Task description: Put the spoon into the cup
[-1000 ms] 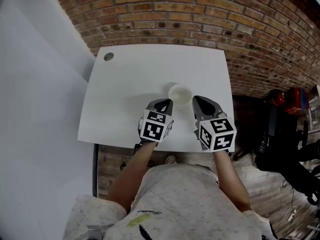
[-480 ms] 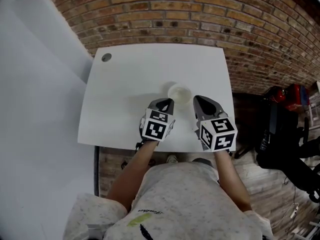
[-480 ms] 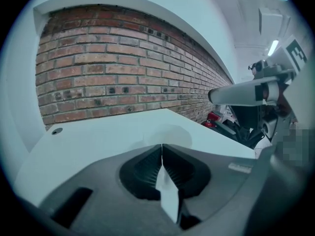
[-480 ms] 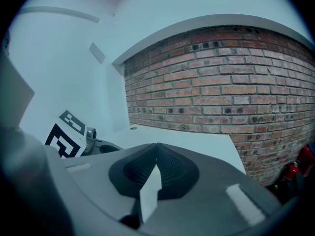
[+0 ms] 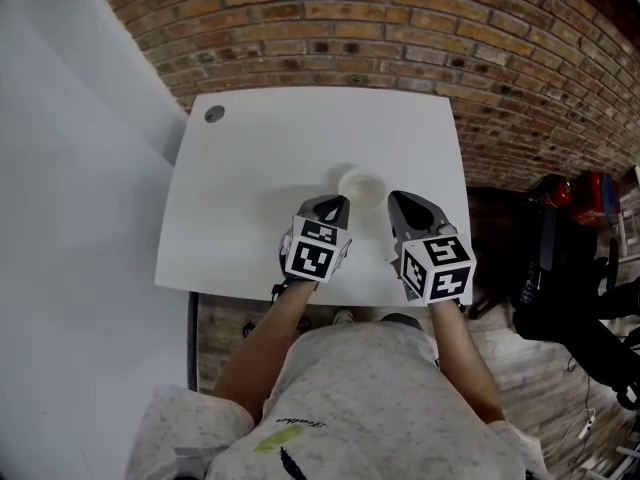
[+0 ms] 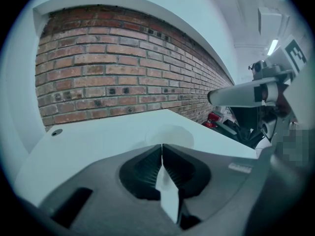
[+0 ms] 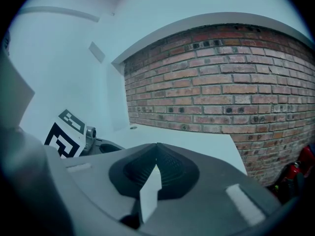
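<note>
A small white cup point(image 5: 361, 187) stands on the white table point(image 5: 250, 188), near the front middle. In the left gripper view the cup point(image 6: 172, 133) sits just beyond the jaw tips. My left gripper point(image 5: 334, 206) is shut with nothing in it, its tips just left of the cup and nearer to me. My right gripper point(image 5: 396, 200) is also shut and empty, just right of the cup. Both sets of jaws meet flat in the gripper views: the left gripper point(image 6: 161, 147) and the right gripper point(image 7: 157, 157). No spoon shows in any view.
A grey round plug point(image 5: 215, 114) sits in the table's far left corner. A brick wall point(image 5: 400, 38) runs behind the table. Red and black gear point(image 5: 570, 203) lies on the floor to the right. The table's front edge is right under the grippers.
</note>
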A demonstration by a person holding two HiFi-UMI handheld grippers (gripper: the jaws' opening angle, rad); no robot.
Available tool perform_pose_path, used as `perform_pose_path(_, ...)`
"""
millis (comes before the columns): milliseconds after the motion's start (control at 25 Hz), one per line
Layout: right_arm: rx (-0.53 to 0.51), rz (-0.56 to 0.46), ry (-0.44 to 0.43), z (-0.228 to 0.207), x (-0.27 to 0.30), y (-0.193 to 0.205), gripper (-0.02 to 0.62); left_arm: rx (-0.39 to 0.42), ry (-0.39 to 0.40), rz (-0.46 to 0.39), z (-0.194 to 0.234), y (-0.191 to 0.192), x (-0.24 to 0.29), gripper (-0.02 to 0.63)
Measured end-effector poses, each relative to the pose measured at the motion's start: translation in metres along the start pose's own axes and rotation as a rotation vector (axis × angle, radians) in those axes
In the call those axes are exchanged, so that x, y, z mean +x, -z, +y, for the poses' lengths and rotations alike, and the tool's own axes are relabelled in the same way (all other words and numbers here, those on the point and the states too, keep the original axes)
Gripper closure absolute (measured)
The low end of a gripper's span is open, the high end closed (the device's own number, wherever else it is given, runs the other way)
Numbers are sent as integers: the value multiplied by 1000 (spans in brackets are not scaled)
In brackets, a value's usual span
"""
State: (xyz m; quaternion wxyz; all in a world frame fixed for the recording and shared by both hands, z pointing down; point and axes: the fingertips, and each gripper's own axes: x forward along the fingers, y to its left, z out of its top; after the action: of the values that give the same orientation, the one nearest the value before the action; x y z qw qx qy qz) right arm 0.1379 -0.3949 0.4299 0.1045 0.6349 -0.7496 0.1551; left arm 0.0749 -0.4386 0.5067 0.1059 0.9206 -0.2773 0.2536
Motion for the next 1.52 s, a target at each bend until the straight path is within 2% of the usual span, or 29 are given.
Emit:
perform_pose_path(640, 0, 19, -1, 5, 0, 6, 584, -10, -7, -14, 7, 3, -3, 565)
perform_pose_path(1160, -16, 28, -27, 19, -4, 8, 584, -54, 1, -57, 4, -2, -17, 532)
perform_pose_path(1520, -20, 5, -66, 12, -23, 12, 584, -46, -57, -73, -9, -5, -25, 518)
